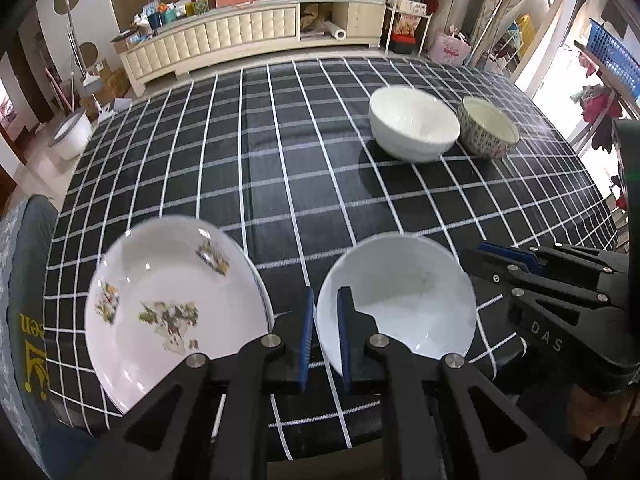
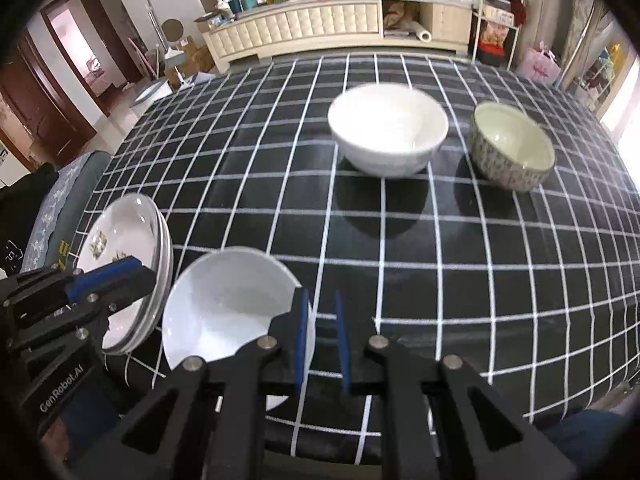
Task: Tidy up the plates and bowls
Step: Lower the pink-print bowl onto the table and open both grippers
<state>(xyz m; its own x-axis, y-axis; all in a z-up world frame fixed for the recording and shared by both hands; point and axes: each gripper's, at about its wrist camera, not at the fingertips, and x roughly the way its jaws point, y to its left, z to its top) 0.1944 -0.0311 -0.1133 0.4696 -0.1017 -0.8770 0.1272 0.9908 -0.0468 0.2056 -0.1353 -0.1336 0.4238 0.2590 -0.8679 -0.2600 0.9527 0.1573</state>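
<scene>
Between white bowl [image 2: 388, 130] and near table edge [image 2: 440, 410], bare checked cloth [image 2: 420, 260].

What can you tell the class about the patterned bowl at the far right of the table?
The patterned bowl is round and deep, seemingly glazed ceramic. Its outer wall carries a dense, small dark print on a pale ground; the inside is plain pale cream and looks empty. It stands upright on the checked tablecloth, beside the big white bowl; whether they touch I cannot tell. Neither claw touches it.
</scene>
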